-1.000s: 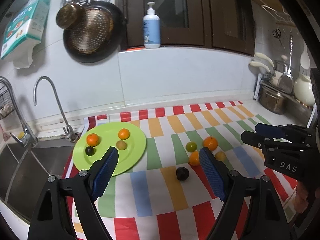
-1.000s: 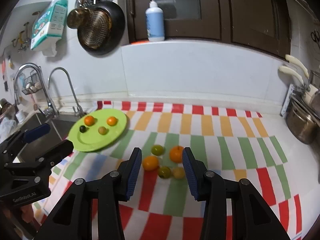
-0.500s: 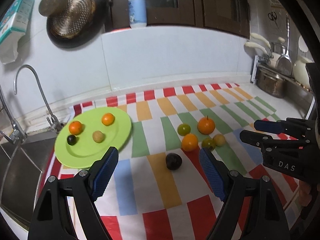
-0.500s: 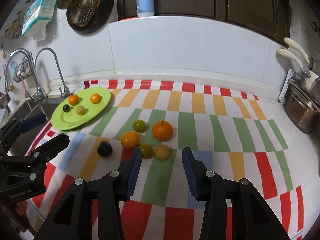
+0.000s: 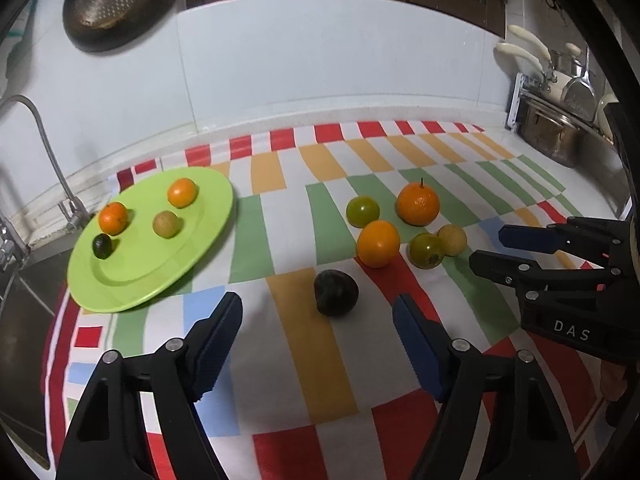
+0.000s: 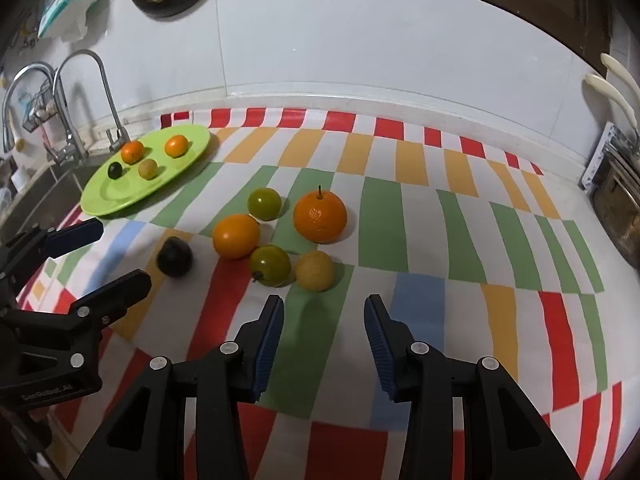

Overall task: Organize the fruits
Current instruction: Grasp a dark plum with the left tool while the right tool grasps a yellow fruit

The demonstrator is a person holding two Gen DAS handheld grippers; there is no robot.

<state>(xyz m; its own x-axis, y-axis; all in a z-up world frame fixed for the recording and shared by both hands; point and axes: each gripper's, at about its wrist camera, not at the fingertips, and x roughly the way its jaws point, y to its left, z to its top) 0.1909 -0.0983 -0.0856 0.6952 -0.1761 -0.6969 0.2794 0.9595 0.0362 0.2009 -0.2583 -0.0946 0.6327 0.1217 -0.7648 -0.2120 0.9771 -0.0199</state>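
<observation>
The left gripper (image 5: 318, 312) has its jaws apart with nothing between the pads, and they have just been closing a little. Just ahead of them, roughly on their centre line, lies the dark fruit (image 5: 335, 292) on the striped cloth (image 5: 312, 376), apart from the rest. It looks small, round and firm, light enough to lift easily but likely to roll or squirt out if pinched off-centre, so the pads should meet it across its widest middle. The right gripper (image 6: 324, 320) has its jaws set narrower, also empty, with the yellow fruit (image 6: 315, 270) just beyond the gap and slightly toward its left jaw.

Farther from both jaws sits the cluster: a stemmed green fruit (image 6: 270, 265) touching or nearly touching the yellow one, a smooth orange (image 6: 236, 236), another green fruit (image 6: 264, 203) and a larger stalked orange (image 6: 320, 216). Crowded so, a jaw closing on one could nudge its neighbours.

Far off to the left of the left jaws lies the green plate (image 5: 132, 280), already carrying four small fruits. A faucet (image 6: 102, 92) stands behind it; nothing blocks the way there.
</observation>
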